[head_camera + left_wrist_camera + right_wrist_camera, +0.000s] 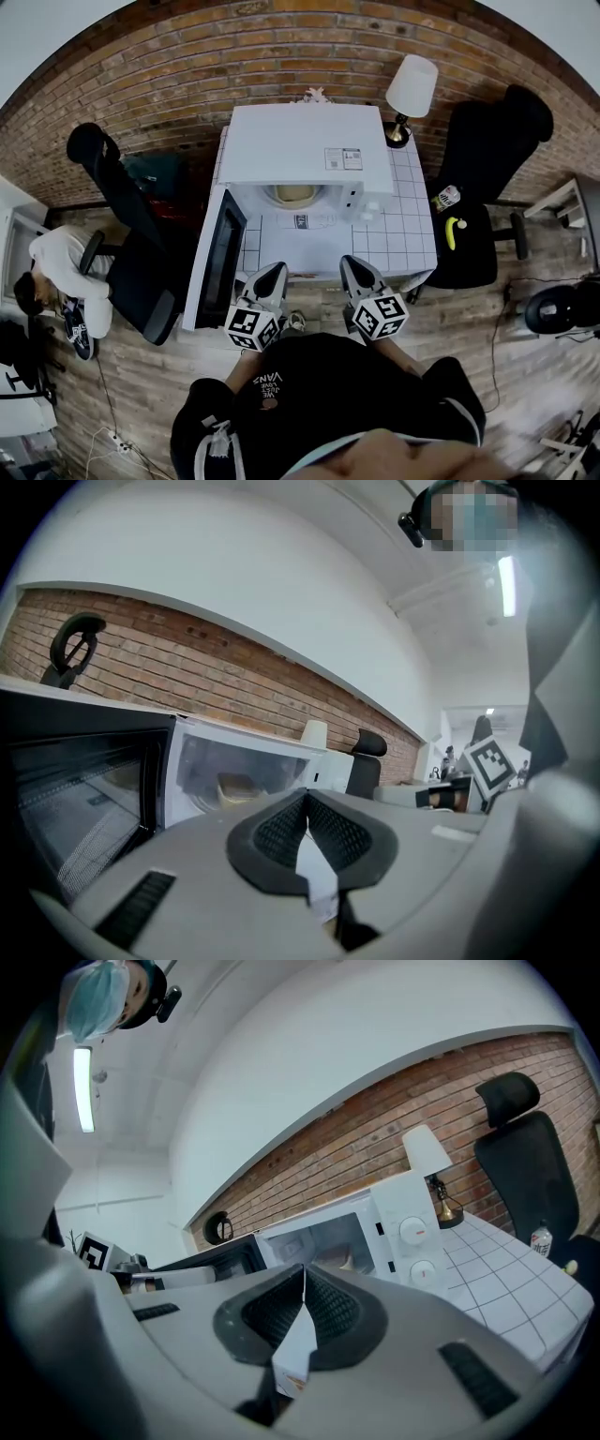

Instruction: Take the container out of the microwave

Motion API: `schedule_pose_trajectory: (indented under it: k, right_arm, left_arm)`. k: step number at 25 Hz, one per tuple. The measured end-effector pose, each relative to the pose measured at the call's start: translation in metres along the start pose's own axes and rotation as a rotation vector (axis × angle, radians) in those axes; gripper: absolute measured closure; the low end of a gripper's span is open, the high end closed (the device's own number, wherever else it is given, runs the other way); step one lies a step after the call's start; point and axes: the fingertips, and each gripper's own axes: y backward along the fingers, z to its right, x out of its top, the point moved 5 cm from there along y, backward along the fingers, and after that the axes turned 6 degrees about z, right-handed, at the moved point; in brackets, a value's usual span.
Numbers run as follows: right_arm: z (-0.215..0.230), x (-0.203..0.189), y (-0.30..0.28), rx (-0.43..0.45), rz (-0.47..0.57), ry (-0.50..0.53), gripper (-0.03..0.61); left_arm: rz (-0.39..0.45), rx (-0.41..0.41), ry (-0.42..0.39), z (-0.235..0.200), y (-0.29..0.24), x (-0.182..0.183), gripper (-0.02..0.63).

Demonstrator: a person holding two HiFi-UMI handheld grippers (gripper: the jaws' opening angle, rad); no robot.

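A white microwave (309, 150) stands on a white tiled table (412, 239) with its door (222, 258) swung open to the left. Inside on the turntable sits a pale beige container (293, 195), also seen in the left gripper view as a container (236, 786) through the opening. My left gripper (274, 276) and right gripper (352, 270) hover side by side at the table's near edge, in front of the cavity. Both are shut with nothing between the jaws, as the left gripper (307, 803) and right gripper (303, 1279) views show.
A table lamp (410, 92) stands right of the microwave. Black office chairs stand left (122, 202) and right (483, 178); the right one holds a bottle (446, 198) and a banana (453, 232). A person (61, 272) sits at far left. The control knobs (414, 1233) face me.
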Motion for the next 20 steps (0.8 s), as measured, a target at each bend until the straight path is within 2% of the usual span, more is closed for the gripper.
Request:
schedule_pose_trajectory:
  k: [11, 20]
  right_arm:
    - [-0.006, 0.001, -0.040, -0.065, 0.025, -0.008, 0.572]
    - [-0.005, -0.006, -0.058, -0.125, 0.036, -0.018, 0.572]
  left_arm:
    - [-0.019, -0.088, 0.003, -0.034, -0.020, 0.010, 0.603]
    - [-0.033, -0.124, 0.035, -0.054, -0.019, 0.006, 0.603]
